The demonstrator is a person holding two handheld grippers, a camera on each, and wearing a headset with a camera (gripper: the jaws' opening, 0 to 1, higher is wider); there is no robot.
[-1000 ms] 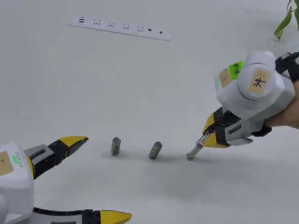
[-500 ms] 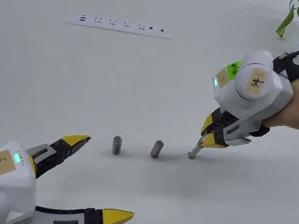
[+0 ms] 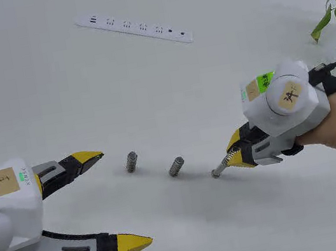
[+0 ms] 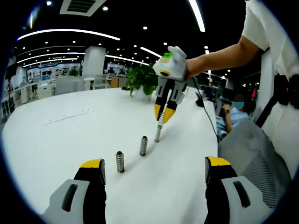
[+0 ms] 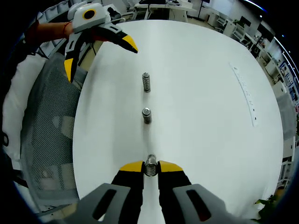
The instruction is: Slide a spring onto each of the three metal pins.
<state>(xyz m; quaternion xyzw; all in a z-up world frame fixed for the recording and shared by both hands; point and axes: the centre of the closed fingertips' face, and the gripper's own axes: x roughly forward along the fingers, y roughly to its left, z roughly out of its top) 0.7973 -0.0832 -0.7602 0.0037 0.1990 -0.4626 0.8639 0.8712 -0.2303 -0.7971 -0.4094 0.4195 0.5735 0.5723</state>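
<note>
The left tongs (image 3: 121, 197) hang wide open and empty; beyond them the first sprung pin (image 3: 131, 162) and second sprung pin (image 3: 176, 166) stand on the desk (image 3: 148, 83); the right tongs (image 3: 232, 153) are closed on the last spring (image 3: 227, 160), threaded on the third pin (image 3: 216, 171), whose end touches the desk; the final step seems in hand, calling for standing it upright, then a gentle release.

On the table (image 3: 149, 90), left pin (image 3: 131, 162), middle pin (image 3: 176, 166) and right pin (image 3: 217, 171) form a row, power strip (image 3: 136, 29) well behind.

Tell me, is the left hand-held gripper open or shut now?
Open. In the left gripper view, the left hand-held gripper has its two yellow-tipped jaws far apart, with nothing held between them.
</note>
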